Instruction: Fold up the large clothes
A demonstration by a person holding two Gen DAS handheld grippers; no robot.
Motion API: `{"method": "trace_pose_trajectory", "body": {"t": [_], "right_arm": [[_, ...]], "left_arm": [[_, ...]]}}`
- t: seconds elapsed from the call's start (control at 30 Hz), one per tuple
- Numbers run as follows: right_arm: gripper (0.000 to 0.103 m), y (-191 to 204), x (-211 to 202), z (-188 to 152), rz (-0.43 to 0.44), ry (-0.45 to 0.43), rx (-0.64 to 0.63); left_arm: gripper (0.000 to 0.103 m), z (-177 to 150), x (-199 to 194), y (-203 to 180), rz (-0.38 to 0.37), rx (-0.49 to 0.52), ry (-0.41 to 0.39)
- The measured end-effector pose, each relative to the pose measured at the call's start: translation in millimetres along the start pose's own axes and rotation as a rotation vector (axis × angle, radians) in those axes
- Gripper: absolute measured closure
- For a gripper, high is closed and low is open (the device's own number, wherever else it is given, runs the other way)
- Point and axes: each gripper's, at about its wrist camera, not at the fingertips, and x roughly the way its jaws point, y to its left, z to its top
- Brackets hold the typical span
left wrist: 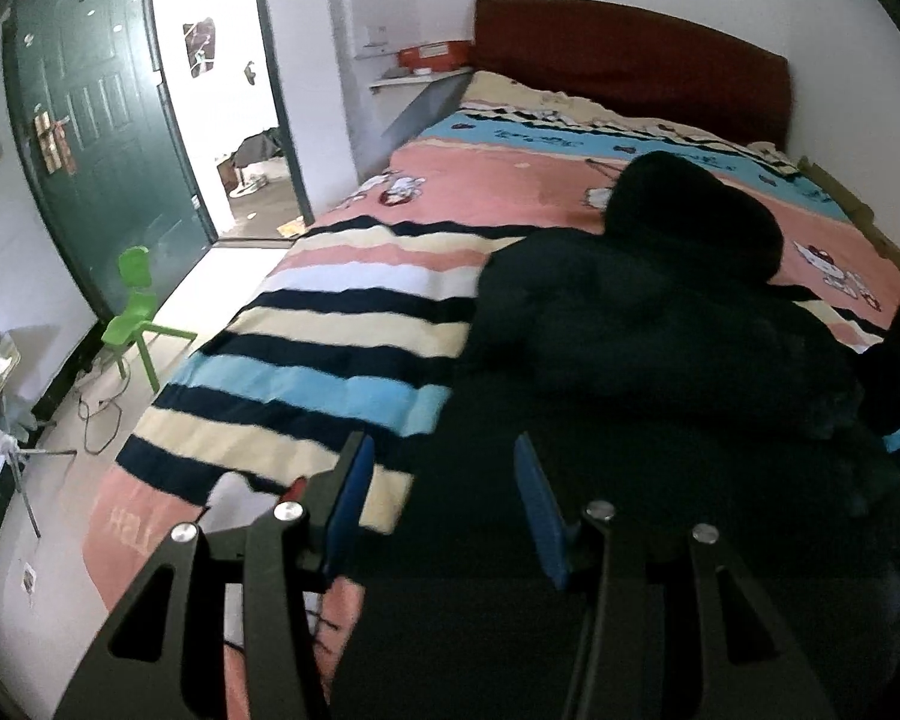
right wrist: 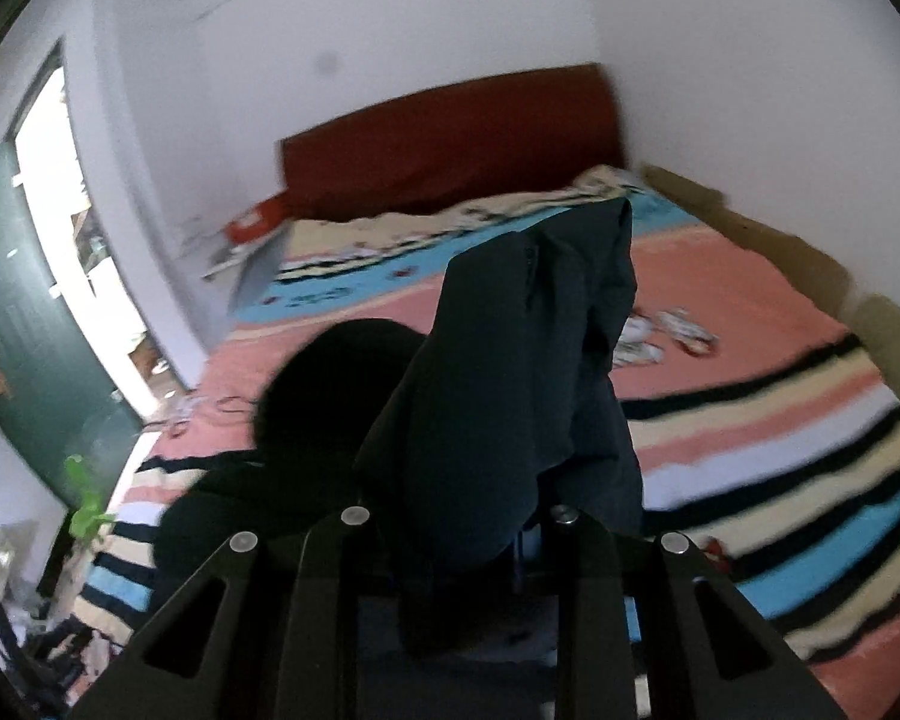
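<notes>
A large black hooded garment [left wrist: 648,324] lies on the striped bed sheet [left wrist: 342,312], hood toward the headboard. My left gripper [left wrist: 441,504] is open, its blue pads [left wrist: 348,492] spread above the garment's near left edge, holding nothing. My right gripper [right wrist: 459,534] is shut on a fold of the dark garment [right wrist: 510,372], which is lifted and drapes over the fingers. The rest of the garment [right wrist: 306,420] lies dark on the bed to the left. The right fingertips are hidden by the cloth.
The bed has a dark red headboard [left wrist: 630,54] against the wall. An open green door [left wrist: 90,138] and a green child's chair [left wrist: 135,312] stand at the left. Cables [left wrist: 99,414] lie on the floor. A small shelf with a red box [left wrist: 432,57] is beside the headboard.
</notes>
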Motion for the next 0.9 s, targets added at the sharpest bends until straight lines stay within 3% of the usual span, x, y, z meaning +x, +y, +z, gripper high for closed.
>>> {"method": "trace_pose_trajectory", "body": {"t": [0.17,0.47,0.7,0.9], "right_arm": [[0.079,81,30,-4,0.088,0.033,-0.084],[0.079,189,108,-62,0.179,0.167,-0.195],[0.079,221,145,-117,0.197,0.285,-0.295],[0.079,231,153,-159,0.218,0.374,-0.392]], "left_arm": [[0.056,-7,12,34,0.017,-0.050,0.023],[0.056,-18,36,82,0.045,-0.102,0.071],[0.056,-25,56,99,0.055,-0.113,0.110],[0.056,-24,64,100,0.049,-0.104,0.132]]}}
